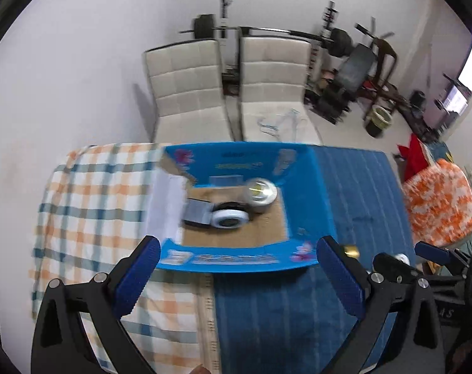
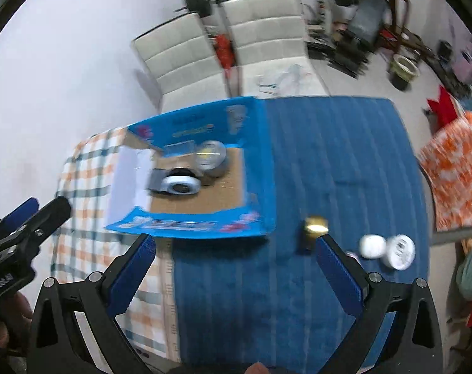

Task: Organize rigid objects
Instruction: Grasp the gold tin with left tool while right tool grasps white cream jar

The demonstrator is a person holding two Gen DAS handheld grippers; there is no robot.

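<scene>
box: blue printed carton, top open, flaps folded out, brown cardboard floor; sits on the table straddling the seam between checked cloth and blue cloth, far-centre from both tongs
box contents: white-rimmed round item with dark centre lying near-centre; grey block touching its left side; shiny silver round can just behind on the right; frames blurred, finer detail unreadable
loose items: gold-capped small object on the blue cloth, just right of the box's near right corner; white ball-like piece and white round jar side by side further right, near the table's right edge
left gripper: fingers spread wide, nothing between them; hovers over the box's near flap
right gripper: fingers spread wide, nothing held; right fingertip just beside the gold-capped object, contact unclear
blue cloth: bare stretch right of the box and in the near centre; open room there
checked cloth: left part of the table, bare
edges: two white chairs close behind the far table edge; orange patterned fabric off the right edge
</scene>
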